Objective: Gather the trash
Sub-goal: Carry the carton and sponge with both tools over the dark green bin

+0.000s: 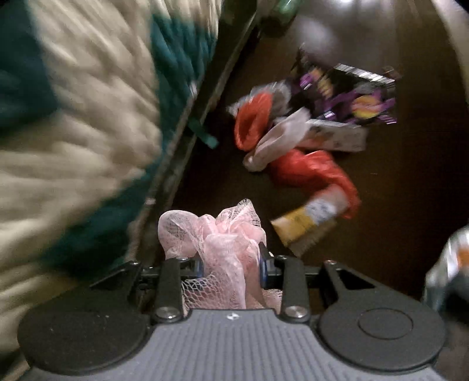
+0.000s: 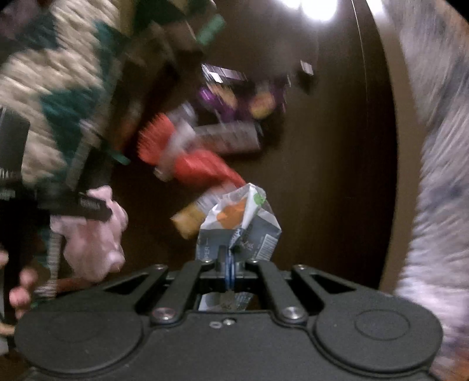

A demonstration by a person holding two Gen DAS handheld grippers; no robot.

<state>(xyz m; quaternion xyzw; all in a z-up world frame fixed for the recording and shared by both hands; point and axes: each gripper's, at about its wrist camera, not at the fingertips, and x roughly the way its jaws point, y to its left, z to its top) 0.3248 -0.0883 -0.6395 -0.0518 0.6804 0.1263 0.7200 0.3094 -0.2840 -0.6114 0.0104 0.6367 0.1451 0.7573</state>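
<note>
My left gripper (image 1: pixel 231 260) is shut on a pink mesh net (image 1: pixel 217 234) and holds it above the dark floor. The net also shows in the right wrist view (image 2: pixel 96 234), with the left gripper (image 2: pixel 88 208) beside it. My right gripper (image 2: pixel 230 258) is shut on a crumpled grey carton (image 2: pixel 240 225) with an orange patch. A pile of trash lies on the floor ahead: an orange-red wrapper (image 1: pixel 252 120), a red bag (image 1: pixel 313 170), a yellow packet (image 1: pixel 302 222), a white box (image 1: pixel 337 134) and a purple-black bag (image 1: pixel 346 96).
A cream and teal knitted cover (image 1: pixel 73 117) hangs over a bed or sofa edge on the left. A green can (image 1: pixel 281 14) stands at the far edge. A grey fuzzy rug (image 2: pixel 439 175) lies on the right. Both views are motion-blurred.
</note>
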